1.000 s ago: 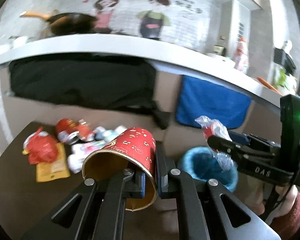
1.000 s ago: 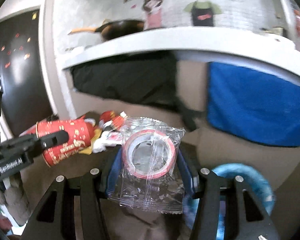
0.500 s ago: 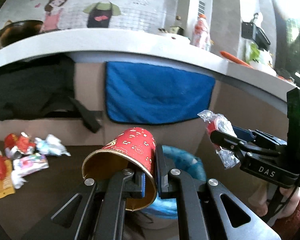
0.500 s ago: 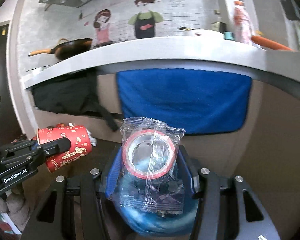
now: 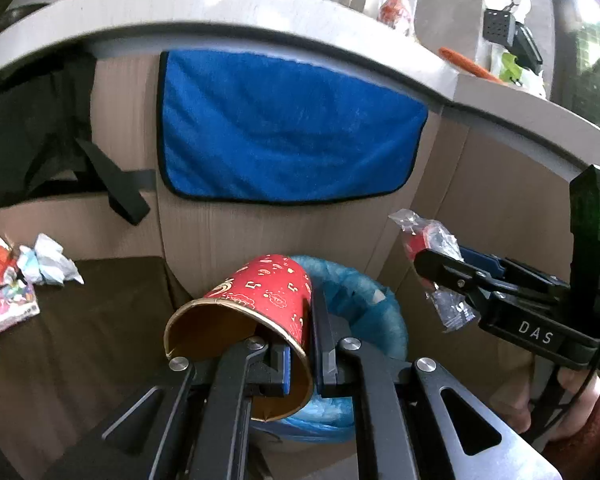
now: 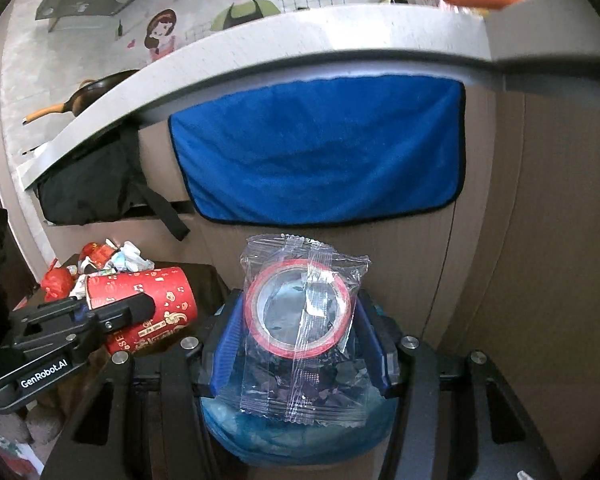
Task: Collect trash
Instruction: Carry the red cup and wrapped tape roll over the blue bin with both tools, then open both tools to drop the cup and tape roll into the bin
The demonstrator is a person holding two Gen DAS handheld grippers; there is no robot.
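Left gripper point(image 5: 300, 354), marked "GenRobot.AI", clamps red paper cup point(image 5: 260, 300); right gripper point(image 6: 300, 344), "DAS", clamps clear wrapper point(image 6: 304, 320) over blue-lined bin point(image 5: 364, 304). Blue towel point(image 5: 288, 132) behind.

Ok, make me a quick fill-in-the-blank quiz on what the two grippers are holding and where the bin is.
1. The left gripper pinches the rim of a ____ paper cup.
2. The right gripper holds a clear plastic packet with a red ____ inside.
3. The bin below both grippers is lined with a ____ bag.
4. A blue ____ hangs on the counter front behind the bin.

Missing words: red; ring; blue; cloth
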